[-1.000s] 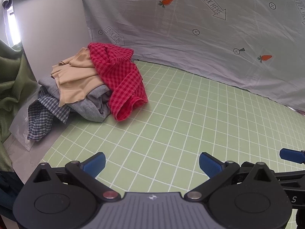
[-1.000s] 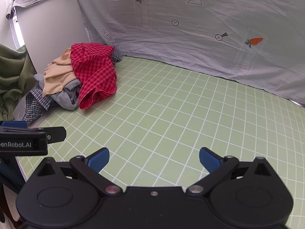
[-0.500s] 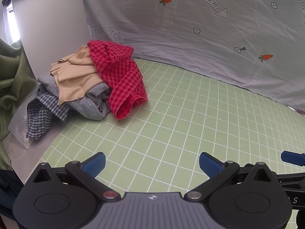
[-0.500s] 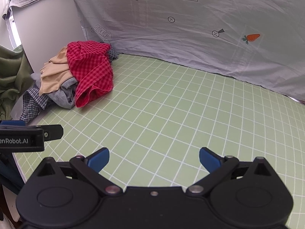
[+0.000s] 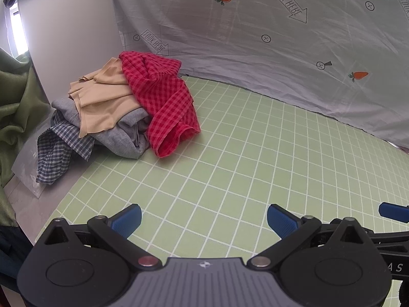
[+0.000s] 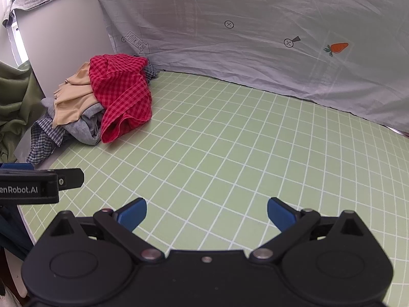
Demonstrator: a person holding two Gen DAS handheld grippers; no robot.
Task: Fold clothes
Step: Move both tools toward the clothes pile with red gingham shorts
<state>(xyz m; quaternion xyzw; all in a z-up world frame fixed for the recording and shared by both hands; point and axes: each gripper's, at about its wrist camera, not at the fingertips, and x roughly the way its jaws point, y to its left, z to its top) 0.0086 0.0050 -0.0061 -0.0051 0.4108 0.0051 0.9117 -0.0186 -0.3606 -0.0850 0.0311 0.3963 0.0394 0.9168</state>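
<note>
A pile of crumpled clothes lies at the far left of the green grid mat (image 5: 255, 158). On top is a red checked shirt (image 5: 163, 97), beside a beige garment (image 5: 102, 99), over a grey garment (image 5: 122, 138) and a blue plaid shirt (image 5: 58, 153). The red checked shirt (image 6: 122, 94) also shows in the right wrist view. My left gripper (image 5: 204, 220) is open and empty, low over the mat's near edge, well short of the pile. My right gripper (image 6: 207, 212) is open and empty, to the right of the left one.
A grey sheet (image 5: 281, 51) printed with carrots and arrows hangs behind the mat. A green cloth (image 5: 15, 112) hangs at the far left by a white wall. The left gripper's body (image 6: 33, 186) shows at the left of the right wrist view.
Both grippers have drifted slightly; the pile sits a little further left and higher in the right wrist view. Both stay open and nothing was taken hold of.
</note>
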